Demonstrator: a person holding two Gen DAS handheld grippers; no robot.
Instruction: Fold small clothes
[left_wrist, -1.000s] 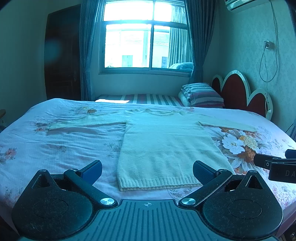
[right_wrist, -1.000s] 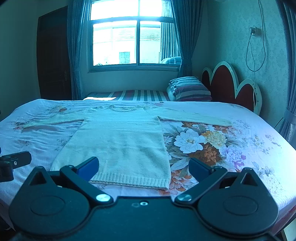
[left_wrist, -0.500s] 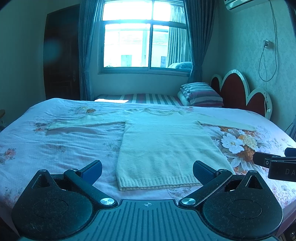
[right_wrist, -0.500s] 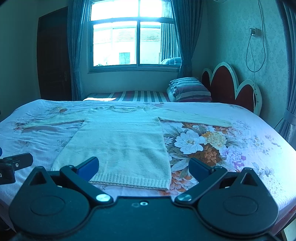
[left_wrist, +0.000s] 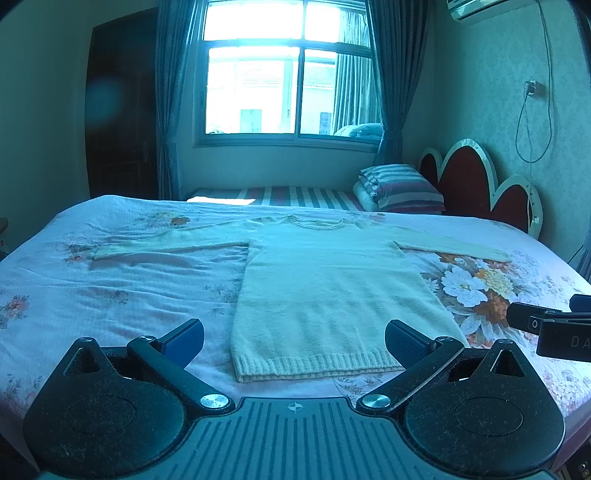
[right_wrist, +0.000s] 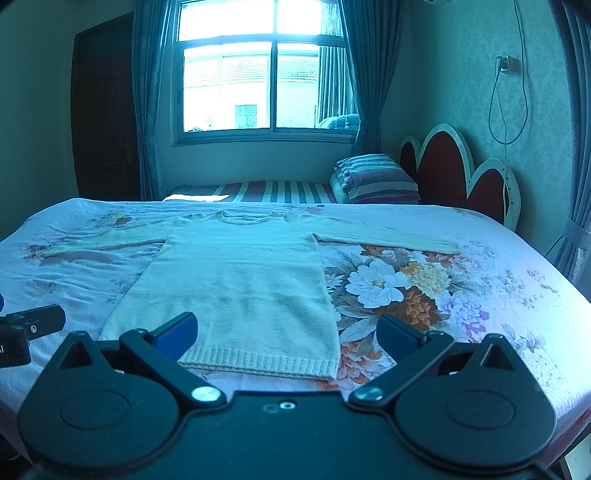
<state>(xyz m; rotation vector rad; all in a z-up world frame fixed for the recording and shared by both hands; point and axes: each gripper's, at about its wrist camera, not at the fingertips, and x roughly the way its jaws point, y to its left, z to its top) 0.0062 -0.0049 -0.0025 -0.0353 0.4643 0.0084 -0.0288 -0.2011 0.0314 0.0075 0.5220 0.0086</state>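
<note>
A small cream knitted sweater (left_wrist: 325, 288) lies flat on the bed, sleeves spread to both sides, ribbed hem toward me. It also shows in the right wrist view (right_wrist: 240, 280). My left gripper (left_wrist: 294, 341) is open and empty, held just before the hem. My right gripper (right_wrist: 284, 332) is open and empty, before the hem's right part. Each gripper shows at the edge of the other's view: the right gripper (left_wrist: 546, 328) and the left gripper (right_wrist: 29, 325).
The bed has a floral cover (right_wrist: 424, 288) and a red scalloped headboard (left_wrist: 476, 184) at the right. Striped folded bedding (left_wrist: 399, 188) lies beyond the bed under the window. A dark door (left_wrist: 118, 122) stands at the back left.
Both views have crept very slightly toward the sweater's hem. The sweater has not moved and both grippers stay open.
</note>
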